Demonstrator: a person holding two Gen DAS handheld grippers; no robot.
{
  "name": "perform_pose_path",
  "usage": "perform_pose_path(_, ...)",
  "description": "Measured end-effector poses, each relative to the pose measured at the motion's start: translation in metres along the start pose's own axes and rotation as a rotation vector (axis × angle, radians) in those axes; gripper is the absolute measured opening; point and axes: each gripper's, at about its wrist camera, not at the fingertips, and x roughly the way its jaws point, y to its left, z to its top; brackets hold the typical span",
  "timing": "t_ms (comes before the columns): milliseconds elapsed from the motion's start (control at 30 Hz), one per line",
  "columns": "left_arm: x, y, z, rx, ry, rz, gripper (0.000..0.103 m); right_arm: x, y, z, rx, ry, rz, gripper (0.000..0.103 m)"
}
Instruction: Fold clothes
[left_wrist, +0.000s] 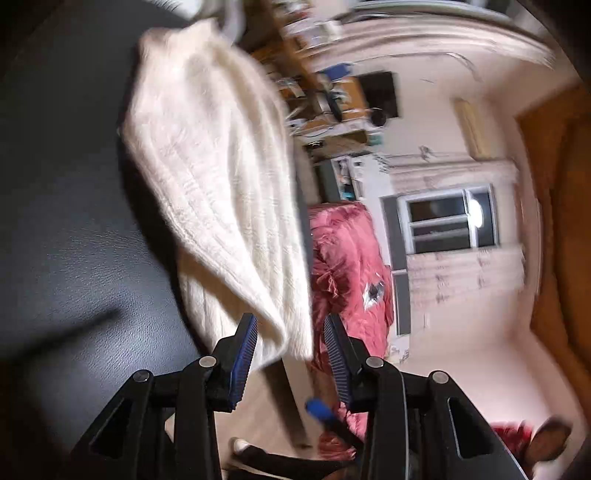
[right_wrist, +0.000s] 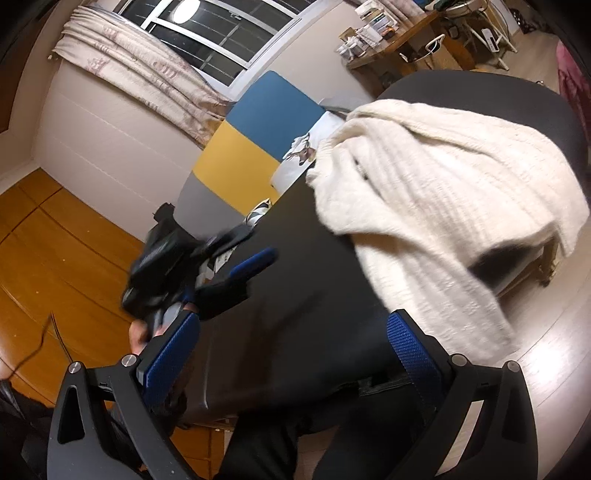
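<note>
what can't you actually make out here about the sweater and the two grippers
- Left wrist view: the white sweater is motion-blurred; whether the left gripper touches its hem is unclear.
- Right wrist view: the sweater's far side drops behind the black table edge.
- Right wrist view: the left gripper is a blur, so its jaws are unreadable there.
- Both views: garment shape, sleeves and collar are lost in folds.

Black table (right_wrist: 295, 295), leathery top; cream knit sweater (right_wrist: 443, 192) lies at its 2 o'clock, draping over edge.
</note>
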Motion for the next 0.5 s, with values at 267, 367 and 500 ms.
perform_pose_path(267, 0.021, 0.065, 0.095, -0.275, -0.094, 0.056, 0.038, 0.007, -0.018, 0.001, -0.019, 0.048, -0.061, 0.103)
perform_pose_path(367, 0.061, 0.07, 0.119, -0.329, -0.04, 0.037, 0.038, 0.017, -0.024, 0.002, -0.016, 0.067, -0.091, 0.103)
perform_pose_path(500, 0.117, 0.049, 0.135, -0.318, 0.034, 0.013, 0.037, 0.019, -0.03, -0.001, 0.0, 0.067, -0.138, 0.103)
